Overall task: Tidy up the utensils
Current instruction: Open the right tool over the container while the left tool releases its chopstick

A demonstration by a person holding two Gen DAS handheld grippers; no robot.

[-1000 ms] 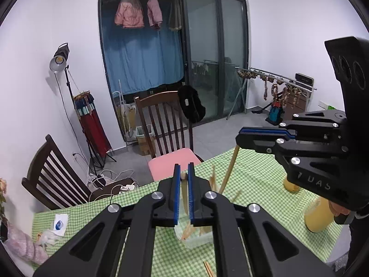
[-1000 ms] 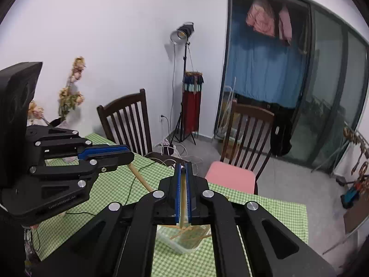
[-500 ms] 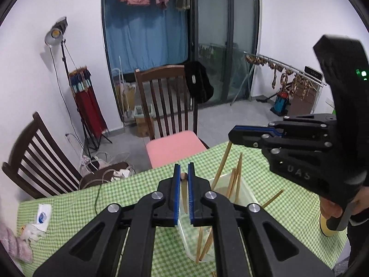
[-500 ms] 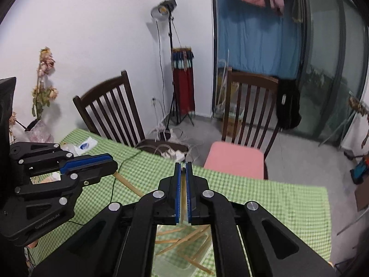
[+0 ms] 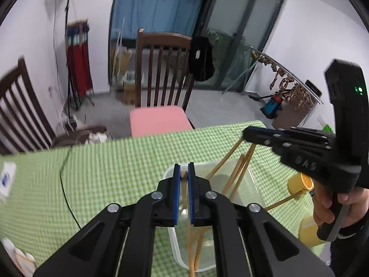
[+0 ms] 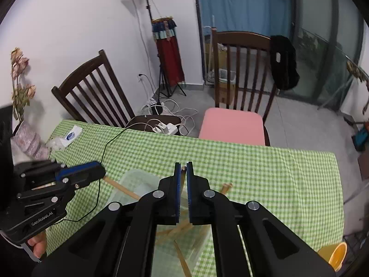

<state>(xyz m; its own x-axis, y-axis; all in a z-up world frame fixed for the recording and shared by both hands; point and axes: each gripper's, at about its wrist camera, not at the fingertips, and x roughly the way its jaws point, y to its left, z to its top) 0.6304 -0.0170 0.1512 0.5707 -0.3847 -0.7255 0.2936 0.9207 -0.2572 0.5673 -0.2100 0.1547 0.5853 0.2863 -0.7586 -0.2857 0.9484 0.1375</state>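
Observation:
My left gripper (image 5: 183, 173) is shut on a wooden chopstick (image 5: 183, 185), held above a clear plastic container (image 5: 254, 185) with several chopsticks leaning in it. My right gripper (image 6: 183, 169) is shut on another wooden chopstick (image 6: 183, 173) above the same container (image 6: 136, 180). The right gripper also shows in the left wrist view (image 5: 248, 136), its chopstick (image 5: 224, 160) slanting down into the container. The left gripper shows in the right wrist view (image 6: 101, 173) with its chopstick (image 6: 120, 188) slanting into the container.
The table has a green checked cloth (image 6: 265, 173). Two yellow cups (image 5: 301, 182) stand to the right of the container; one shows in the right wrist view (image 6: 334, 255). A black cable (image 6: 103, 152) crosses the cloth. Two wooden chairs (image 6: 239, 73) stand behind the table. Dried flowers (image 6: 20, 87) stand at the left.
Both grippers have tilted downward over the container, each still holding its chopstick. The container and table now fill more of both views.

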